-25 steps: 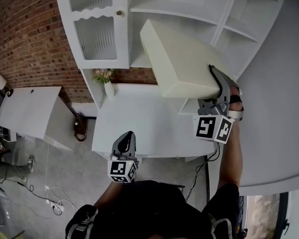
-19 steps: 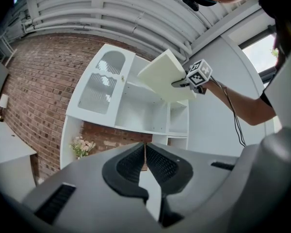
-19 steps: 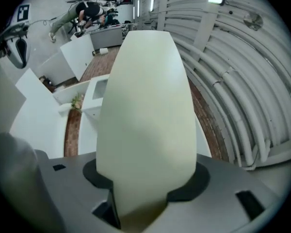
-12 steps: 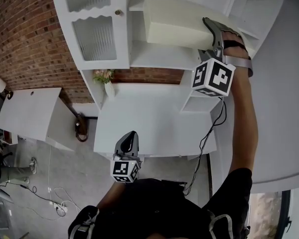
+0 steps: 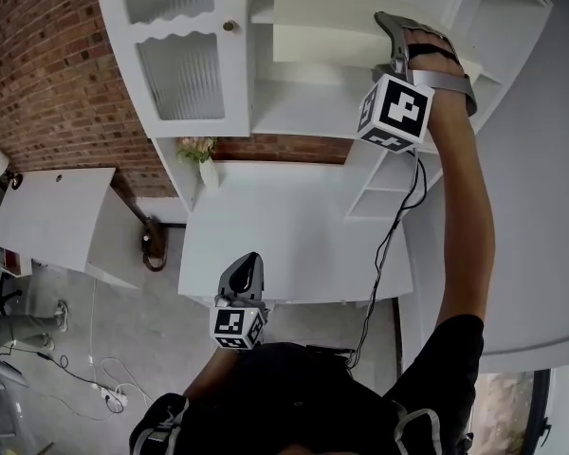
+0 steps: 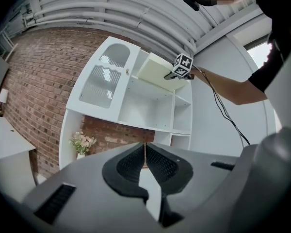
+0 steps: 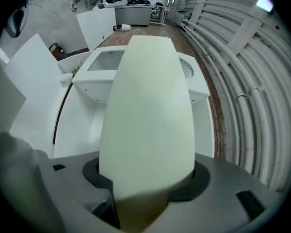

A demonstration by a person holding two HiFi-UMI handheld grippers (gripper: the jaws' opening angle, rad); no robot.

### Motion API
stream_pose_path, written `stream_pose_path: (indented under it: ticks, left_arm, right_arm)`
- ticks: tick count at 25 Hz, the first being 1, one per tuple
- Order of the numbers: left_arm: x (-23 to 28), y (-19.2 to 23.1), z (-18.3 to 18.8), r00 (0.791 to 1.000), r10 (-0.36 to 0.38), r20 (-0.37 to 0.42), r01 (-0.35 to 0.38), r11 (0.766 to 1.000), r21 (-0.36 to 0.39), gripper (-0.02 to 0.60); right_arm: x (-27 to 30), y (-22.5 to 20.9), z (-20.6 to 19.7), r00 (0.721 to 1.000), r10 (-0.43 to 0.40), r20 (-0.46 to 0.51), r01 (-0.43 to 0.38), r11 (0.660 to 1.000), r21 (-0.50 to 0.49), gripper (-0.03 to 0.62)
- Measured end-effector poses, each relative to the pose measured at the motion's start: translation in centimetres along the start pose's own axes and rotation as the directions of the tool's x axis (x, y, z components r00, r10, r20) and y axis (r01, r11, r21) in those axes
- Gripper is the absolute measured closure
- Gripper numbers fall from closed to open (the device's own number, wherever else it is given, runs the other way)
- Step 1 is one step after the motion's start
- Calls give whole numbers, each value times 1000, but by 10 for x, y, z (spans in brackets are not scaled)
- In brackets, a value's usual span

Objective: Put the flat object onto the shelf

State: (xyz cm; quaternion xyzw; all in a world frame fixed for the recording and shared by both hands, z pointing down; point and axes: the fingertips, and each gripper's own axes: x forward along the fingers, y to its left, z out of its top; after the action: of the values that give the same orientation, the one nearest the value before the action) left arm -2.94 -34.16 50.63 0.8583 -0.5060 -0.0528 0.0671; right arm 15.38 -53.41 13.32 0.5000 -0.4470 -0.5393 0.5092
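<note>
The flat object [image 5: 322, 28] is a cream slab-like box. My right gripper [image 5: 396, 45] is shut on its near end and holds it up high at the upper middle opening of the white shelf unit [image 5: 299, 112]. In the left gripper view the box [image 6: 154, 71] tilts with its far end inside that opening; I cannot tell if it rests on a board. The right gripper view is filled by the box [image 7: 148, 106], between the jaws of the right gripper [image 7: 148, 181]. My left gripper [image 5: 245, 273] hangs low near the desk's front edge, shut and empty, also seen in its own view [image 6: 144, 152].
A white desk [image 5: 294, 240] stands under the shelf unit. A small vase of flowers [image 5: 201, 154] sits at the desk's back left. A ribbed-glass cabinet door [image 5: 178, 72] is on the unit's left. A second white table [image 5: 47, 211] and floor cables [image 5: 95, 377] lie left.
My right gripper has lifted the flat object from above the desk up to the upper shelf opening and turned it more level. The left gripper has stayed put.
</note>
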Motion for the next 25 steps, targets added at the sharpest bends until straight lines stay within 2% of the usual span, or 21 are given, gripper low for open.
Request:
stream_pose_path:
  ticks: [6,9,12,15,25]
  left_arm:
    - [7,15,-1,1000,10,-9,-10,1000,-5,563]
    - [11,22,-2,1000,17,-12,-17,1000,-6,563]
    - [16,27,-3,1000,19,-17,-19,1000,-7,563]
    - [21,31,-6,999,19,-25,-20,1000,-11,563]
    - [37,44,-13,999,33,-42,-34,999,-25,563]
  right_arm:
    - [52,15,-11,1000,0,-23,0,1000,24,298]
    - [73,21,-13,998,55,-20,-54,997,52,298]
    - [91,29,-12,992,128,-18,-127,990,63,264]
    - [109,36,-14,985,168,-32,-167,985,46,230]
    - [177,48,-19,973,226,-52,-224,974,37,184]
